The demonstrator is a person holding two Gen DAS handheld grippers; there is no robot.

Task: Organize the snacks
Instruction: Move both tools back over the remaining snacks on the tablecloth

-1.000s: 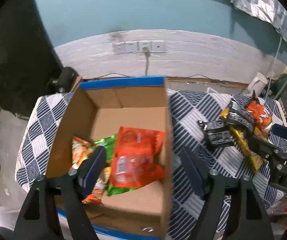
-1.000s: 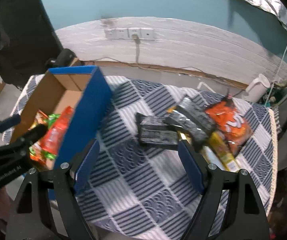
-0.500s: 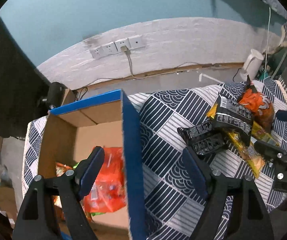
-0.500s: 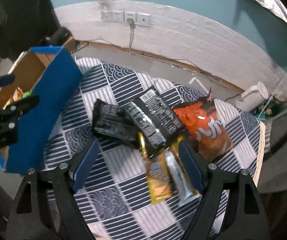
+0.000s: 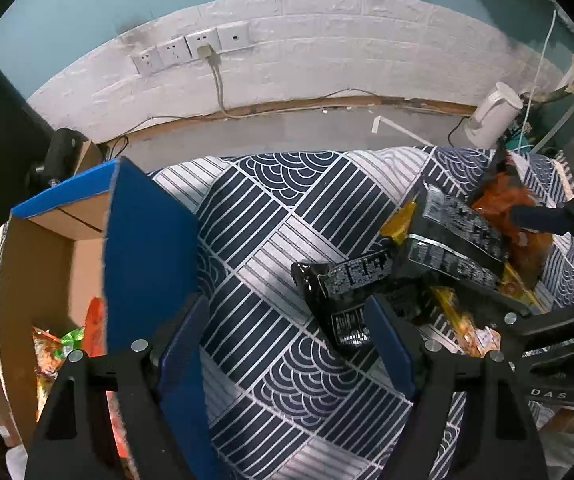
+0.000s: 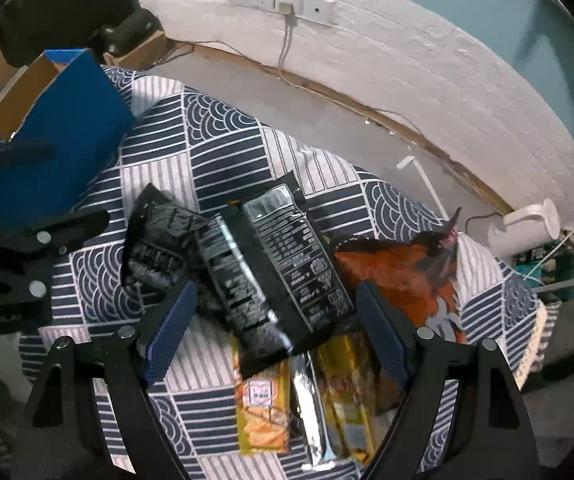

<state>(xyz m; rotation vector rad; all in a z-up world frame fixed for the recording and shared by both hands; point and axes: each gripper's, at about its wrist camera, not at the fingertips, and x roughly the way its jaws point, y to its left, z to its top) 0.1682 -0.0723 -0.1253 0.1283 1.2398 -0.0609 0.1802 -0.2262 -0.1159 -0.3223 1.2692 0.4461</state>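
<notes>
A cardboard box with blue outer sides (image 5: 147, 248) stands at the table's left; orange and green snack bags (image 5: 67, 340) lie inside it. A pile of snacks lies at the right: black packets (image 6: 275, 264), an orange bag (image 6: 411, 284), yellow packets (image 6: 263, 408). My left gripper (image 5: 287, 340) is open and empty, between the box and the nearest black packet (image 5: 347, 284). My right gripper (image 6: 275, 332) is open and empty, hovering over the pile with its fingers on either side of the black packets. The left gripper (image 6: 27, 240) shows in the right wrist view.
A blue and white patterned cloth (image 5: 287, 216) covers the table. A white kettle (image 5: 495, 112) stands on the floor beyond the table's far right. Wall sockets with a cable (image 5: 203, 48) are on the white brick wall.
Both grippers have swung right, away from the box and toward the snack pile. The right gripper has come down closer over the black packets. Both stayed open.
</notes>
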